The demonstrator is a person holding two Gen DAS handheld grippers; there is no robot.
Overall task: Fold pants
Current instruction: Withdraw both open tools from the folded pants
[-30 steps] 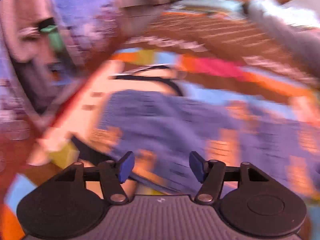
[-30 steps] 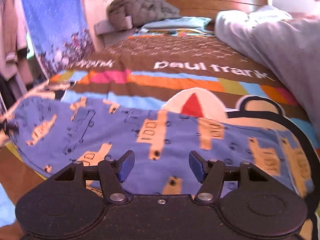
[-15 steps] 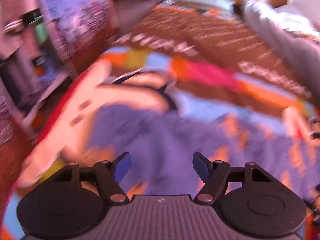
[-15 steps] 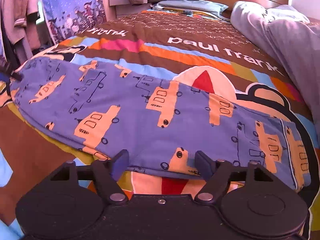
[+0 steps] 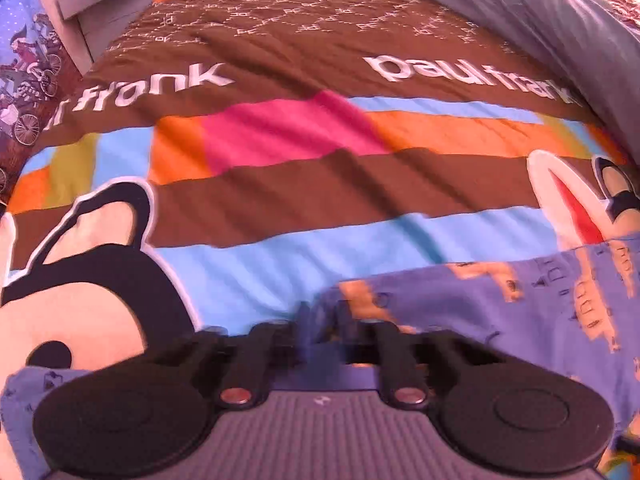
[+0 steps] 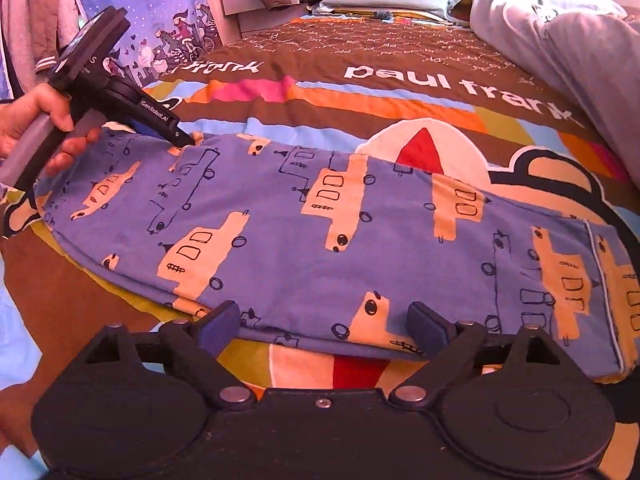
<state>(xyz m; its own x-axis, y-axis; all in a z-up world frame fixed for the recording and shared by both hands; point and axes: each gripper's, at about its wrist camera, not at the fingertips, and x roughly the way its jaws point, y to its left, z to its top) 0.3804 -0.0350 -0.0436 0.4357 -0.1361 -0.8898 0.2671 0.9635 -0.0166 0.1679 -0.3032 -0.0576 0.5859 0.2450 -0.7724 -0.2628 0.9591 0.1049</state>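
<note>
Blue pants (image 6: 320, 240) lie flat and long across the striped quilt (image 6: 400, 92).
The quilt is soft, with brown, orange and pink bands and white lettering; the pants are thin knit printed with orange cars. The right gripper (image 6: 324, 326) stands wide apart at the near hem, holding nothing. The left gripper (image 5: 324, 344) is blurred at the pants' far end; its grip cannot be told.

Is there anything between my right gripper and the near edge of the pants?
Nothing visible. The right gripper is open, its fingers right at the near edge of the pants, with only bare bedspread below. The left gripper is at the far corner.
</note>
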